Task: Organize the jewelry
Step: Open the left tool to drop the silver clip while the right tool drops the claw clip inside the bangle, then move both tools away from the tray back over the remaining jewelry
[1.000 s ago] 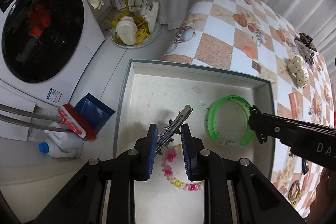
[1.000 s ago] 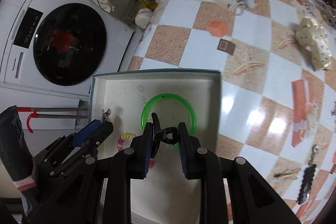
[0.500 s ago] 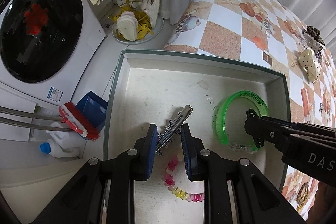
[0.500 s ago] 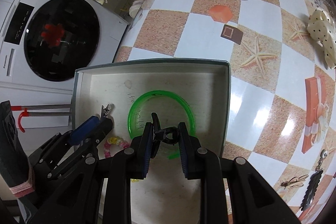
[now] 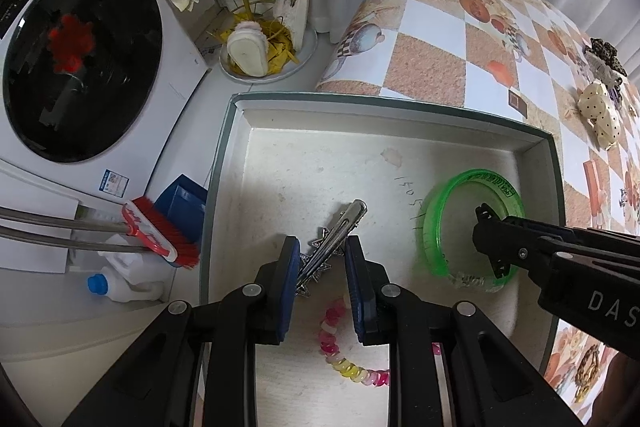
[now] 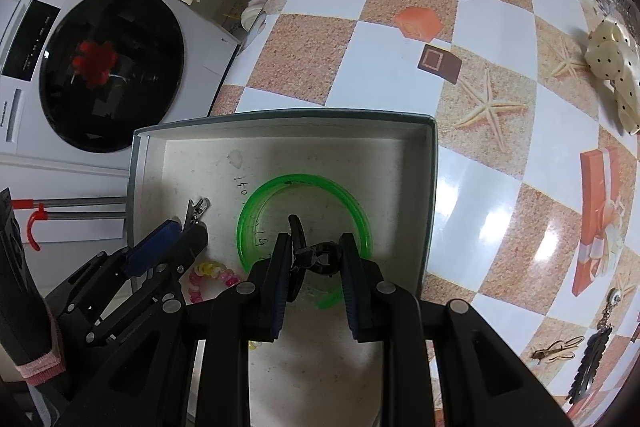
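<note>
Two pieces now hang low inside the grey box [image 5: 536, 143] on the table [image 6: 472, 27], nearer its floor than a second ago; release looks close. Silver star hair clip [image 5: 334, 245] pinched in the narrow left gripper [image 5: 320, 263]. Black claw clip [image 6: 310, 253] pinched in the narrow right gripper [image 6: 314, 263], over the green bangle [image 6: 356, 215].

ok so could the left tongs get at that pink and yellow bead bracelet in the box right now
Probably not yet. The left tongs are shut on the silver hair clip, so they have no free grip. The bead bracelet lies uncovered on the box floor just under them.
</note>
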Demonstrator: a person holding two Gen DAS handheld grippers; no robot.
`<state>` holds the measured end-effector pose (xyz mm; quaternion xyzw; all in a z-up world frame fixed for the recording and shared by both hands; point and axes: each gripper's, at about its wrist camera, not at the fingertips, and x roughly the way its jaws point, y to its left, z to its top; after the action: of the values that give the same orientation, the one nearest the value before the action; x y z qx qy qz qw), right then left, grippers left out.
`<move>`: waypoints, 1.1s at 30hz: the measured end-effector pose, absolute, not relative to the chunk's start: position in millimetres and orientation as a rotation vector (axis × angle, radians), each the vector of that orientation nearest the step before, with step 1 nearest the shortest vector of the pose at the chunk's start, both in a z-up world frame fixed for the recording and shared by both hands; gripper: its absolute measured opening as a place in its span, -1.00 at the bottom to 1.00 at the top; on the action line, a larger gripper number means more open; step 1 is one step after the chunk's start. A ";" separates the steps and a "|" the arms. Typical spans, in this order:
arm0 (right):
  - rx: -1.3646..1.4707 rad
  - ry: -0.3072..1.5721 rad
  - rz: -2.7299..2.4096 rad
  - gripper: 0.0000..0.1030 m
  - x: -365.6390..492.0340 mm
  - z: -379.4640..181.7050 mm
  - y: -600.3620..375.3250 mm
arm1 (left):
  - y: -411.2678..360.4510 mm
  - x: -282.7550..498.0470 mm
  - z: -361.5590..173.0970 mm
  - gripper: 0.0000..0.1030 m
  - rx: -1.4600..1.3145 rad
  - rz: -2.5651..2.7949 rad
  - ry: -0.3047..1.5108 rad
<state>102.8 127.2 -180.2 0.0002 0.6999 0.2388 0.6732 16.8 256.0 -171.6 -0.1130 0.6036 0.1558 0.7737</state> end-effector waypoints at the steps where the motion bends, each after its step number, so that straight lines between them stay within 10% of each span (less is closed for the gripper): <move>1: 0.005 1.577 0.537 -0.49 103.4 -180.4 126.9 | 256.3 16.6 -171.5 -0.45 -0.244 0.340 1.310; 7: 0.053 1.574 0.543 0.05 103.7 -175.5 119.2 | 257.6 15.9 -169.9 -0.45 -0.239 0.354 1.318; 13: 0.179 1.545 0.545 0.07 108.7 -159.2 104.8 | 255.3 17.8 -163.9 -0.44 -0.229 0.350 1.315; 15: 0.209 1.530 0.544 0.08 110.1 -150.0 99.1 | 254.4 18.3 -159.9 0.68 -0.229 0.354 1.310; 16: 0.219 1.523 0.545 0.13 110.0 -144.8 96.0 | 254.8 17.7 -155.9 0.90 -0.227 0.366 1.295; 33: 0.231 1.501 0.396 0.67 63.2 -99.4 -11.3 | 182.4 11.2 -104.2 0.94 -0.071 0.188 1.296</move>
<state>63.2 -11.3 -99.4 0.1040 0.6757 0.1785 0.7077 11.2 182.4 -104.2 -0.0328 0.6027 0.0876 0.7925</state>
